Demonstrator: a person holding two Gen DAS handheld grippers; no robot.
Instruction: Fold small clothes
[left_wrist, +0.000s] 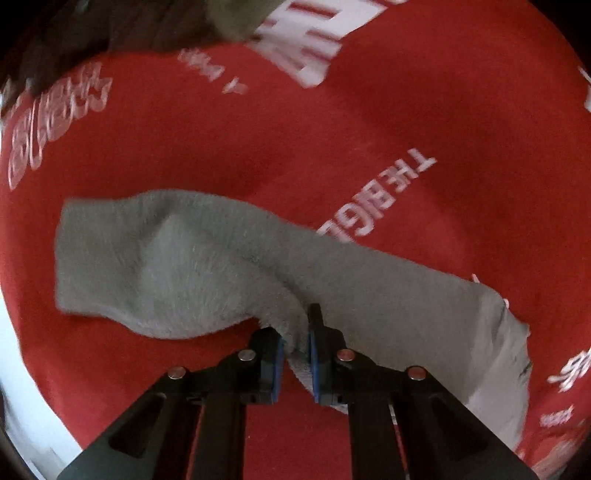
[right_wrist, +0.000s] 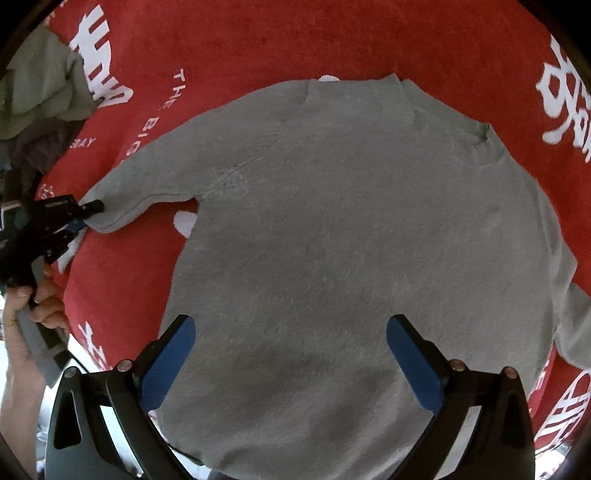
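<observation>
Currently grey fuzzy sweater (right_wrist: 351, 240) lies flat on red printed cloth (right_wrist: 277, 40): soft, light, floppy. Left claw (left_wrist: 296, 349) pinches its left sleeve (left_wrist: 184, 258); right claw (right_wrist: 291, 354) released above near hem. Grab edges.

Red cloth (right_wrist: 295, 40) with white printed letters, spread as the surface. Directly on it, flat, a grey sweater (right_wrist: 332, 240); at far left edge a heap of olive and dark clothes (right_wrist: 40, 99)
</observation>
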